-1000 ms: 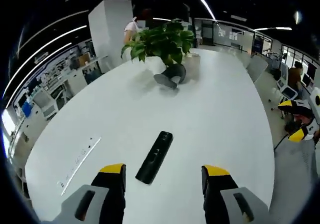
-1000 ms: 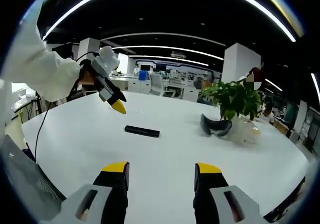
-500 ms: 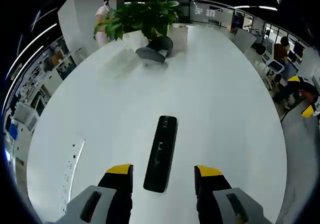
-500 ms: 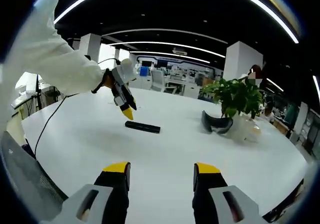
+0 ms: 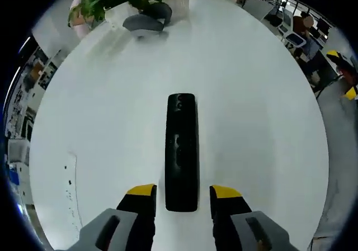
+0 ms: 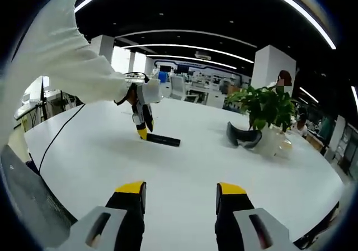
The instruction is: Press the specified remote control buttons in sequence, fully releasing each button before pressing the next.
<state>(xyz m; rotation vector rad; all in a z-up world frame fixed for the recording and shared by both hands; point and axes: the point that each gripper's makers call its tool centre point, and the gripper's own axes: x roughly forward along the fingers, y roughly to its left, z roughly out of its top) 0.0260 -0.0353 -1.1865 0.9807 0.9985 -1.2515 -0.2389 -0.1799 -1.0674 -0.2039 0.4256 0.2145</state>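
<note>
remote [image 5: 182, 150]: flat on the white table [image 5: 100, 105], near end between the left gripper's [image 5: 182, 192] jaws | left gripper: jaws apart, tips straddling it | right gripper [image 6: 180, 189]: jaws apart, well away | plant [image 6: 264, 110]: far side

You have no readable text here: the buttons on the long black plastic remote control [image 5: 182, 150] show no legible marks, and the worktop bears none.

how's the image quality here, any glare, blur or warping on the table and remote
Left gripper view: the remote is sharp, its buttons readable; the white table bows from fisheye. Right gripper view: ceiling light strips curve into arcs, the remote is small, and the plant is slightly soft.
</note>
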